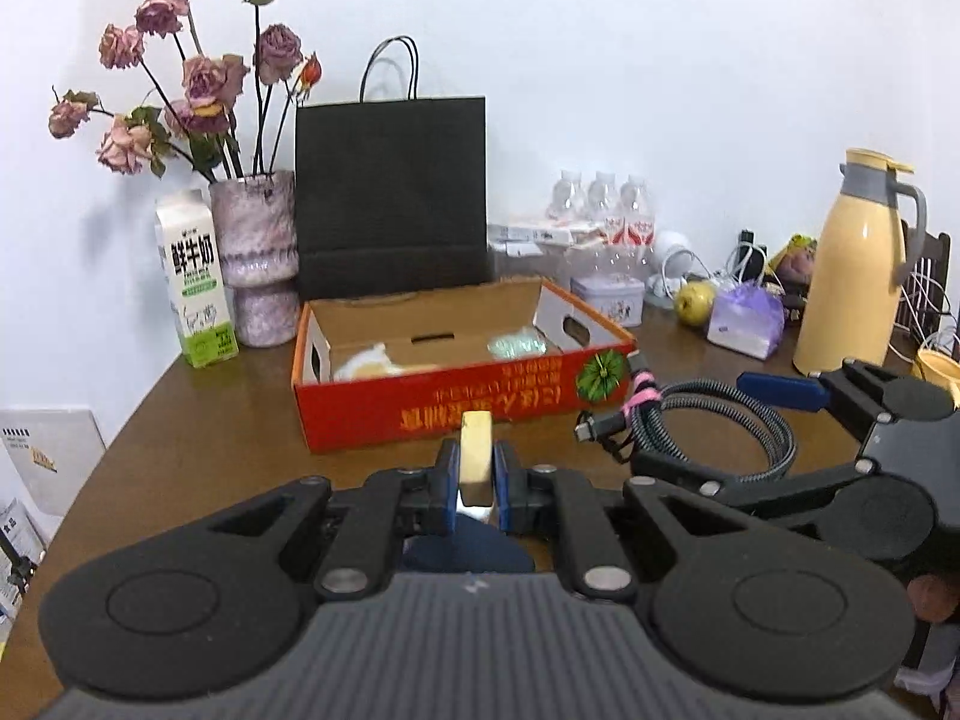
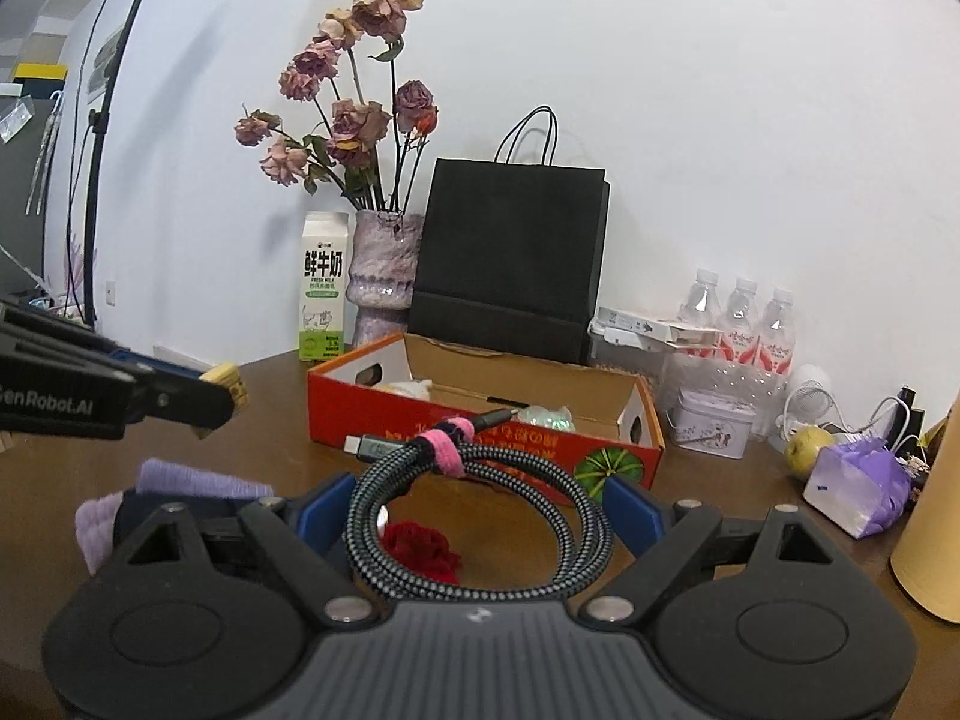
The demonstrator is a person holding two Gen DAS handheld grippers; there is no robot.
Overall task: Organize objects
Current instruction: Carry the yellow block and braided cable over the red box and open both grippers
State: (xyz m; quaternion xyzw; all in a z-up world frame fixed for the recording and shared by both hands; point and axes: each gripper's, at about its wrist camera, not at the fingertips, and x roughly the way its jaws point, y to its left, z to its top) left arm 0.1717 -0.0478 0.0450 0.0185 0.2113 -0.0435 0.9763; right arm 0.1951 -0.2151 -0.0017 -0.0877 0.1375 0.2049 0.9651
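Observation:
My left gripper (image 1: 476, 483) is shut on a small cream-yellow block (image 1: 476, 447), held upright above the brown table in front of the red cardboard box (image 1: 420, 408). The right wrist view shows that gripper from the side at the left, with the block (image 2: 228, 387) at its tip. My right gripper (image 2: 480, 510) has its jaws wide, shut on a coiled grey braided cable (image 2: 576, 516) tied with a pink strap (image 2: 444, 441). The coil hangs above the table near the box (image 2: 336, 414). From the left wrist, the right gripper (image 1: 696, 426) and cable (image 1: 750, 420) are at the right.
A milk carton (image 1: 195, 282), a vase of dried roses (image 1: 258, 258) and a black paper bag (image 1: 390, 192) stand behind the box. Right of it are water bottles (image 1: 606, 210), a tin (image 1: 606, 297), an apple (image 1: 695, 303) and a yellow jug (image 1: 852, 264). Purple cloth (image 2: 198, 483) and a red item (image 2: 420, 546) lie below.

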